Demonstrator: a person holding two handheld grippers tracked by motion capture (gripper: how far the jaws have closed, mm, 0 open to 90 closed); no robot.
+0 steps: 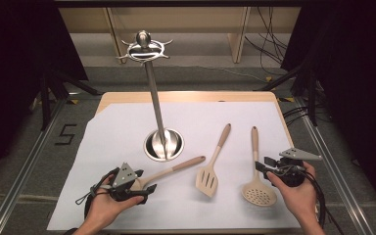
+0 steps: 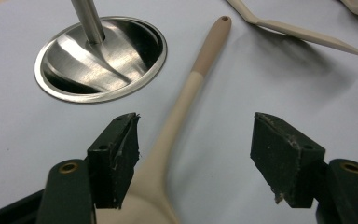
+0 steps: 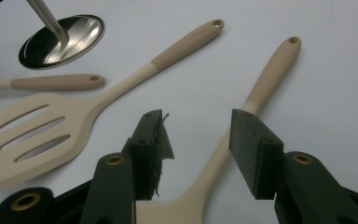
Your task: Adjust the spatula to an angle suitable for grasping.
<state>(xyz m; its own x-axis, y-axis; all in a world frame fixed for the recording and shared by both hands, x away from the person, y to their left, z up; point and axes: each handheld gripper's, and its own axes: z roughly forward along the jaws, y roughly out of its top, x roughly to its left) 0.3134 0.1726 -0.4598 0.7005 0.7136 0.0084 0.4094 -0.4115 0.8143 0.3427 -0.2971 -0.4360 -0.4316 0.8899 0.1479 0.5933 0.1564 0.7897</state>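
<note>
Three beige utensils with tan handles lie on the white paper (image 1: 127, 127): a spoon (image 1: 176, 169), a slotted spatula (image 1: 208, 180) and a round skimmer (image 1: 258, 191). My left gripper (image 1: 144, 188) is low over the spoon's bowl end. In the left gripper view its jaws (image 2: 196, 121) stand open, and the spoon's neck (image 2: 177, 116) runs up between them, close to the left pad. My right gripper (image 1: 260, 165) is at the skimmer's handle. In the right gripper view it (image 3: 198, 116) is open, with the skimmer handle (image 3: 265, 79) between the pads and neither pad pressing on it.
A steel utensil stand rises from a round base (image 1: 164, 144) at mid table to a ring of hooks (image 1: 143, 49). The spatula (image 3: 37, 135) lies between the two grippers. Metal rails border the table on both sides.
</note>
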